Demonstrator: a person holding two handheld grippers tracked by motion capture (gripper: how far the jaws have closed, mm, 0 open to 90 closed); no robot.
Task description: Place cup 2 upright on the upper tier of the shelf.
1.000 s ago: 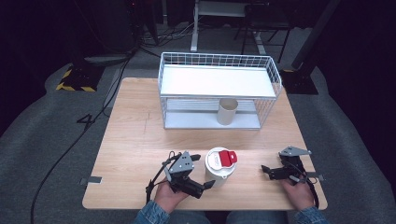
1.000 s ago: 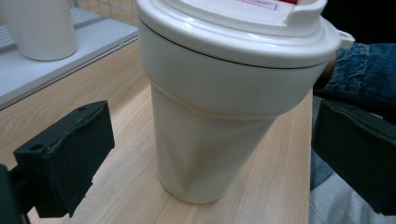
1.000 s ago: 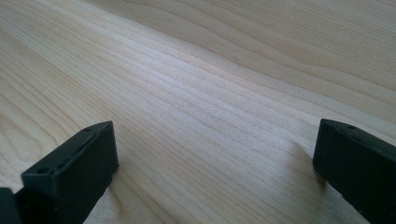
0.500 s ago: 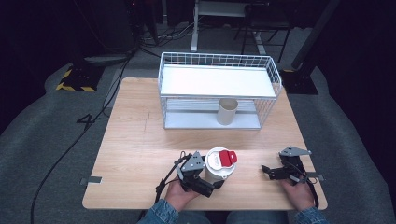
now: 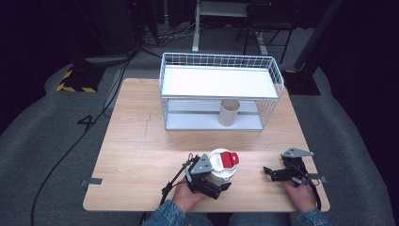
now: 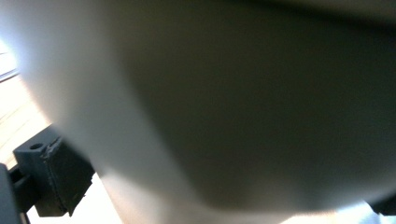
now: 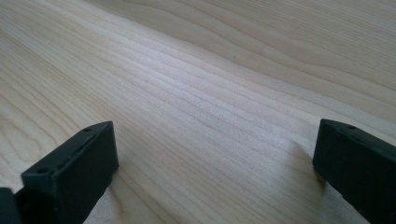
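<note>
One wooden table (image 5: 141, 141) carries everything, standing on a grey floor mat (image 5: 42, 141) with a black cable (image 5: 70, 146) trailing across it. At the far side of the table sits a white wire basket rack (image 5: 221, 66) with a flat white shelf on top; under that shelf, on the lower level, a beige cup (image 5: 229, 112) stands upright.

Near the person's edge of the table stands a white tub (image 5: 219, 170) with a white lid that bears a red tab (image 5: 230, 159) on its right part. It is upright on the wood, well apart from the rack and roughly in line with the cup.

The left gripper (image 5: 211, 181) is right against the tub on its near-left side, held by the person's left hand (image 5: 186, 195). In the left gripper view the tub's pale wall (image 6: 210, 107) is blurred and very close, with one black pad (image 6: 56, 175) at the lower left and a sliver of the other at the lower right corner; the jaws are spread around the tub, and whether they press on it cannot be told.

The right gripper (image 5: 268, 172) rests low near the right edge, well apart from the tub, in the right hand (image 5: 299, 193). Its view shows both black pads (image 7: 77, 168) spread wide over bare wood, pinching nothing.
</note>
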